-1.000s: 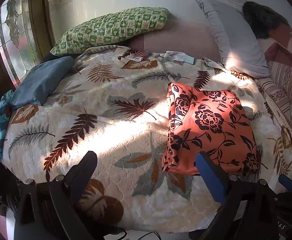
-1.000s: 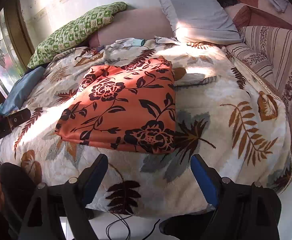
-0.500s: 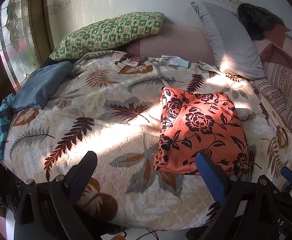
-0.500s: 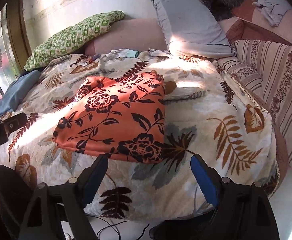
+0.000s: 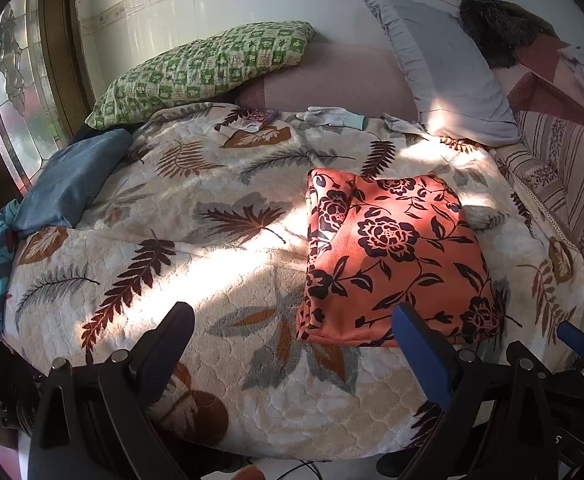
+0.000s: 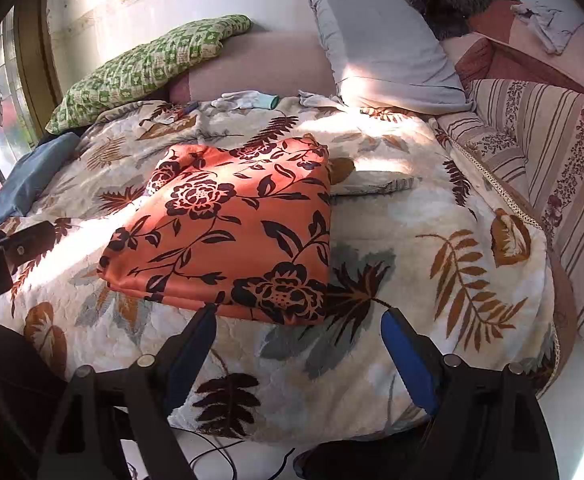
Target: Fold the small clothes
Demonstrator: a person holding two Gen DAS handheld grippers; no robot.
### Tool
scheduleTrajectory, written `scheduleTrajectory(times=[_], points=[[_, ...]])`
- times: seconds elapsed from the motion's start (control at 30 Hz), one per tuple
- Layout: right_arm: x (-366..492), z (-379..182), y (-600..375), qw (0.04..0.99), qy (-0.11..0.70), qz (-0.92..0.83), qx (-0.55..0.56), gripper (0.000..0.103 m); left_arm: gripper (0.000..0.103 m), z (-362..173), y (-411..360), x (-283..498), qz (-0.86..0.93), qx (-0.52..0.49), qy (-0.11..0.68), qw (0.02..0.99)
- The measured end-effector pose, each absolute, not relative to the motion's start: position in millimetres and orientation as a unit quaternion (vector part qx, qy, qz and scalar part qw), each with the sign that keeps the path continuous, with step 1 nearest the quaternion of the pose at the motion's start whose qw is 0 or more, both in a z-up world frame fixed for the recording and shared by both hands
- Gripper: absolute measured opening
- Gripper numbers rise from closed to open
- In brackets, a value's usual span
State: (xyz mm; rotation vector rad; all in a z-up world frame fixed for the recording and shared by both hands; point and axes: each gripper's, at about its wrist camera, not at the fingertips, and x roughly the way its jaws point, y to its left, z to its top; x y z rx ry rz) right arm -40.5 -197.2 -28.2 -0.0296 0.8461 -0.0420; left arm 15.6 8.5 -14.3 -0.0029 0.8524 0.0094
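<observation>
Orange floral cloth (image 5: 396, 256) lay folded square on blanket (image 5: 195, 264); left gripper (image 5: 292, 332) and right gripper (image 6: 298, 330) spread empty at 6 o'clock, fold looked done.

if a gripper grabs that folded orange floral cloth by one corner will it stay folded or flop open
The orange floral cloth would probably flop open: it looks thin and drapey, with soft stacked layers showing at its near edge. Its sheen in the sunlight hints at slippery fabric, so layers may slide apart. It looks light, and pushing it across the plush leaf-print blanket would likely bunch it.
</observation>
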Motion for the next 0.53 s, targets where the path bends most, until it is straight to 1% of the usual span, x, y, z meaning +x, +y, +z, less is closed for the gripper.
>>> scheduleTrajectory(times=[0.3, 0.53], points=[[-36.0, -32.6, -197.0, 0.909, 0.415, -0.018, -0.015, 0.087, 0.099, -14.9, 0.9, 18.6, -0.011, 0.002, 0.413, 0.91], [-33.6, -35.2, -200.0, 0.908, 0.418, -0.02, -0.01, 0.087, 0.102, -12.9, -7.0, 21.3, -0.035, 0.0, 0.406, 0.913]])
